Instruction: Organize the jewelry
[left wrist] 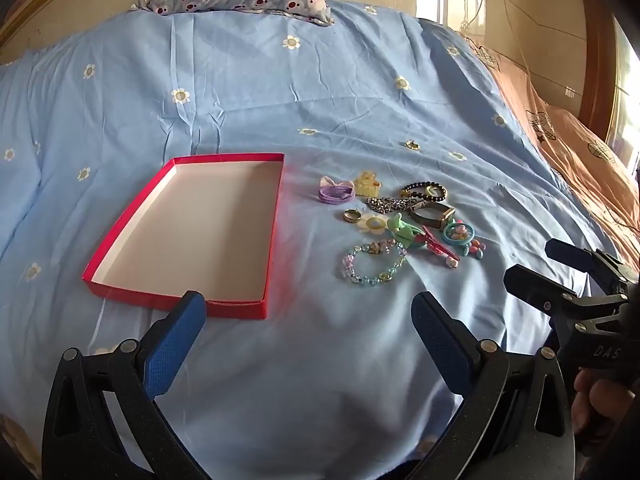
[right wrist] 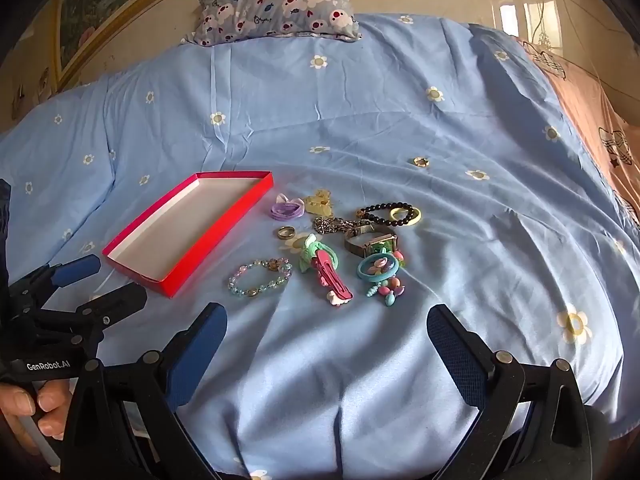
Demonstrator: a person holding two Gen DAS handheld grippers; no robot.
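Left gripper [left wrist: 308, 304] tilted downward, jaws spread, nothing between; shallow red cardboard tray [left wrist: 132, 214] beyond its left finger; right gripper [right wrist: 326, 318] likewise (bare fingers [right wrist: 48, 402] on the left handle seen only from right wrist).

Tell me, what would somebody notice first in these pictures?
Probably the bright red shallow cardboard box, empty, lying on the light blue flowered bedsheet. Right of it sits a colourful heap of jewelry, with a pastel beaded bracelet nearest and a black beaded bracelet farther back. A cartoon-print pillow rests at the bed's far end.
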